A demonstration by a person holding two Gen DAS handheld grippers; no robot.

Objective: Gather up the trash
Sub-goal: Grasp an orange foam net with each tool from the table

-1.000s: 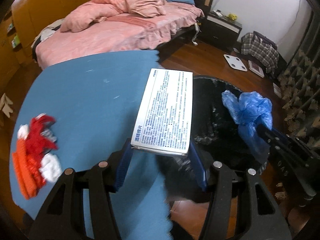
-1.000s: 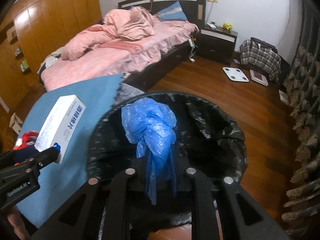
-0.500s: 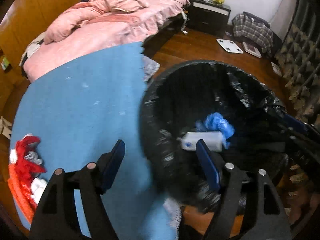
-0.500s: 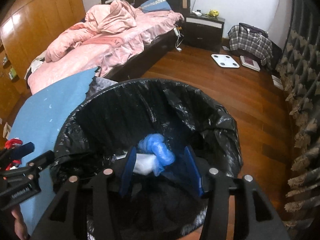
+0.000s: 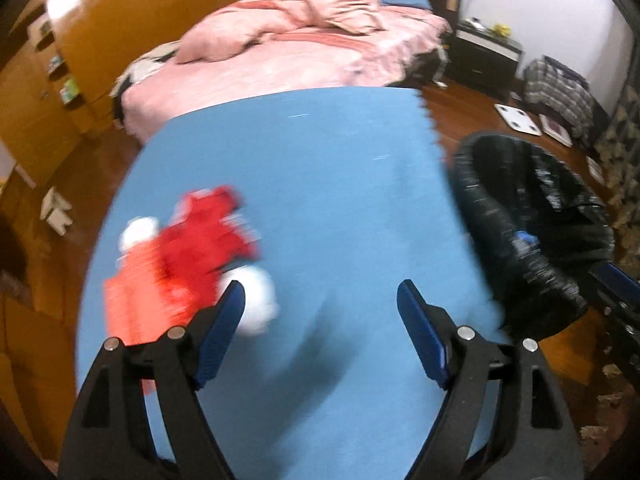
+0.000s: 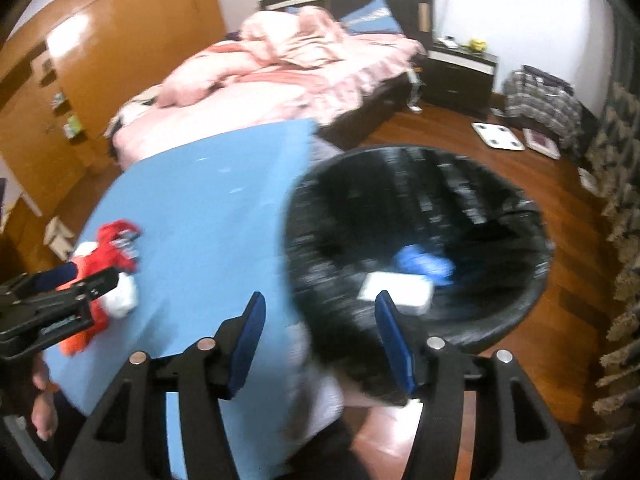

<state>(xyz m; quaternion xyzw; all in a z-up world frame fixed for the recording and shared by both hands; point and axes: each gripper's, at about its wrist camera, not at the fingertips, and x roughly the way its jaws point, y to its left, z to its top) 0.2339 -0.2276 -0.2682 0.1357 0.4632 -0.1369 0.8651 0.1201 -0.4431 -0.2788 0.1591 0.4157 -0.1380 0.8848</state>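
Observation:
My left gripper [image 5: 320, 300] hangs over the blue mat [image 5: 320, 184], its jaws opening and nothing between them. Just left of it lies a pile of red, orange and white trash [image 5: 188, 256]. The bin with its black liner [image 5: 532, 216] stands at the mat's right edge. My right gripper [image 6: 320, 312] is over the bin's near rim [image 6: 304, 280], jaws opening and empty. Inside the bin lie the white box [image 6: 394, 286] and the blue plastic bag [image 6: 424, 262]. The left gripper [image 6: 80, 280] shows at the right wrist view's left edge, beside the trash pile [image 6: 114, 252].
A bed with pink bedding [image 5: 304, 48] stands behind the mat. Wooden wardrobes [image 5: 80, 52] line the left wall. A dark nightstand [image 6: 460, 72], a white scale [image 6: 498, 136] and a checked bag [image 6: 540, 96] sit on the wooden floor at the back right.
Both grippers have let go: the white box and the blue bag now lie in the bin. Both hands have swung left, the left one from over the bin to the trash pile.

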